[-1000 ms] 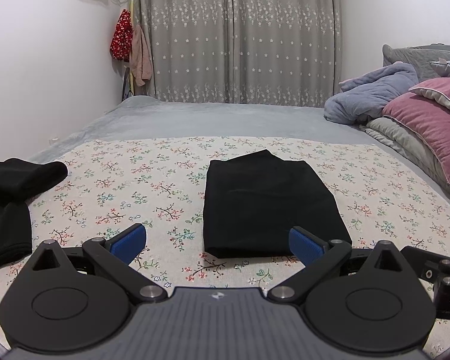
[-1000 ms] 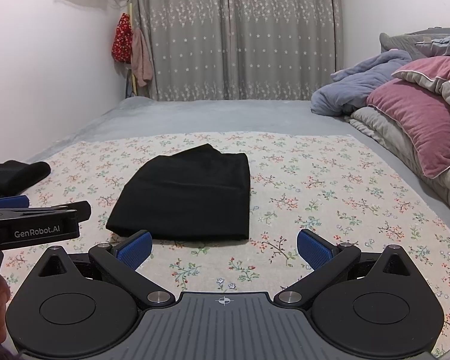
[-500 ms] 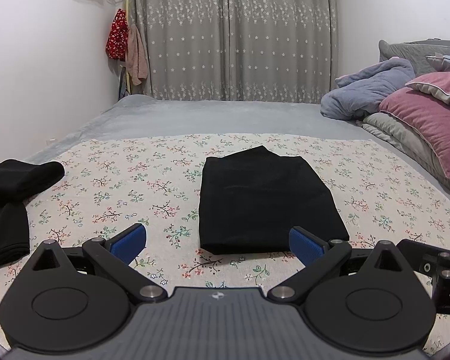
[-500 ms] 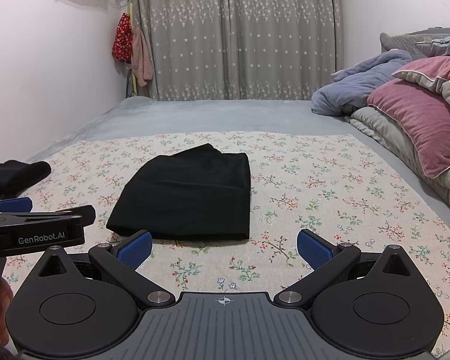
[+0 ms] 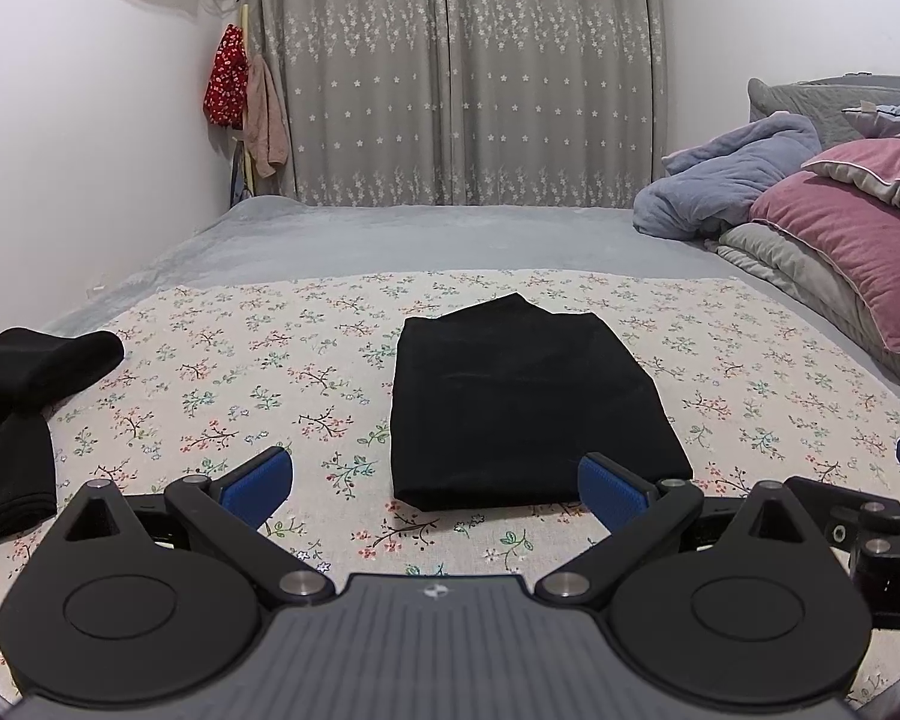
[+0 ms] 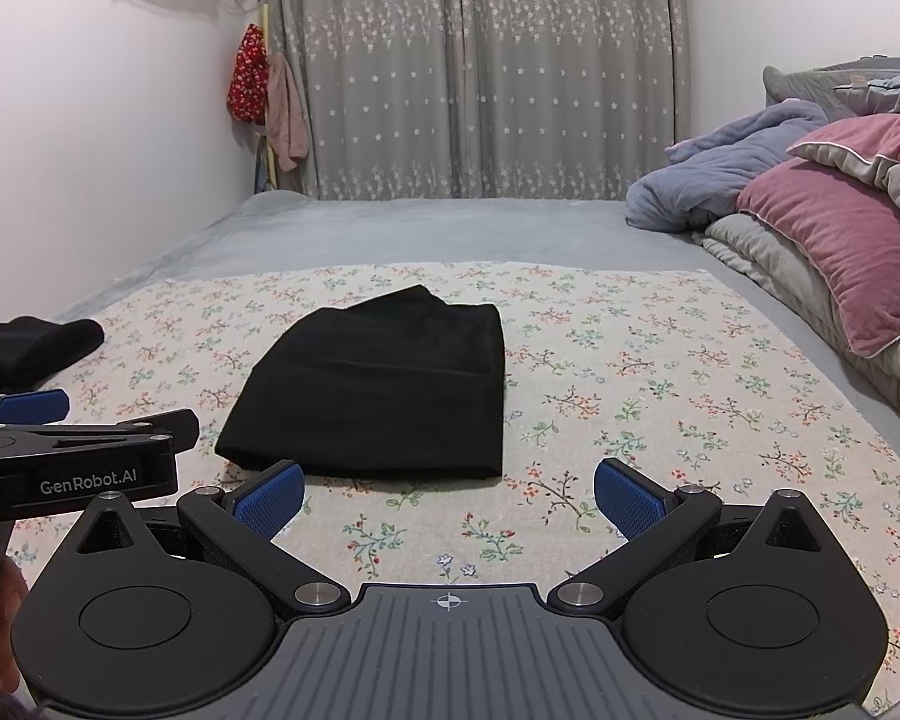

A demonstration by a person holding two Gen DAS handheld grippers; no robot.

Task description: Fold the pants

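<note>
Black pants (image 5: 522, 408) lie folded into a flat rectangle on the floral sheet, also seen in the right wrist view as the pants (image 6: 384, 390). My left gripper (image 5: 435, 489) hovers open just in front of their near edge, nothing between its blue pads. My right gripper (image 6: 447, 495) is open too, a little to the right of the pants and short of them. The left gripper's body (image 6: 78, 456) shows at the left edge of the right wrist view.
More black clothing (image 5: 12, 414) is piled at the left of the floral sheet (image 5: 240, 372). Pink and grey pillows (image 5: 852, 246) and a blue blanket (image 5: 732, 180) stack up along the right. A grey curtain (image 5: 462, 72) and white walls stand behind the bed.
The left gripper's view has shifted slightly, the pants now sit a little lower and more central. The right gripper has barely moved. Both stay open.
</note>
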